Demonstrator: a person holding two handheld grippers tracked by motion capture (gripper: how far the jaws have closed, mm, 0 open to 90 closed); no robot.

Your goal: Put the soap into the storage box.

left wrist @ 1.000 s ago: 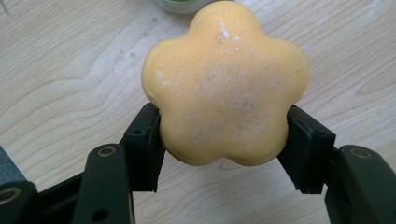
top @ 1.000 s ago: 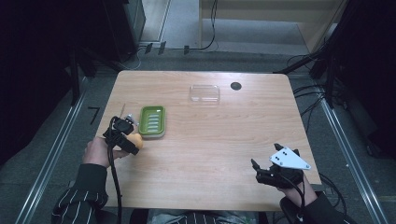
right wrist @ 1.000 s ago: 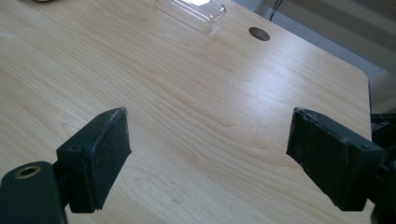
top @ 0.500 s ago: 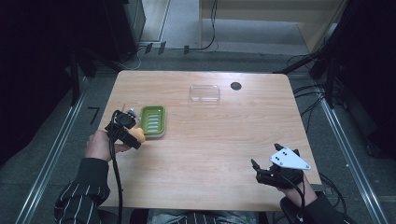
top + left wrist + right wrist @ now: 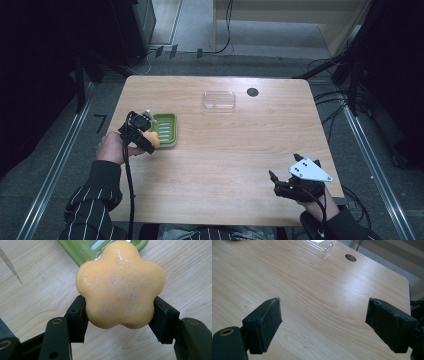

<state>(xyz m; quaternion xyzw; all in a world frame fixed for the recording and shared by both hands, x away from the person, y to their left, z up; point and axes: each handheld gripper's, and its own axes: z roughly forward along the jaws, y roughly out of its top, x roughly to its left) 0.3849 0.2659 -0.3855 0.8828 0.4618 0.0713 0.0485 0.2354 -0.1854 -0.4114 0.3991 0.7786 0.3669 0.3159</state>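
An orange flower-shaped soap sits pinched between the two black jaws of the left gripper, one jaw pressing each side of its lower lobes. Its top face is pale-speckled, and it hangs just above the bare wood. In the high view the soap shows as an orange spot at the near right corner of the green soap dish, close against its rim; whether it touches the dish cannot be told. In the left gripper view a corner of the dish, with its ribbed inside, lies just beyond the soap.

The left gripper is held by a hand coming from a striped sleeve near the left edge of the wooden surface, its black cable trailing back toward the person.

Farther off, toward the far edge, a clear plastic lid lies flat on the surface, with a round dark hole just to its right.

The right gripper rests near the front right corner, well apart from the dish, a grey three-cornered plate on top. Its jaws stand spread wide with nothing between them, over bare wood in the right gripper view.
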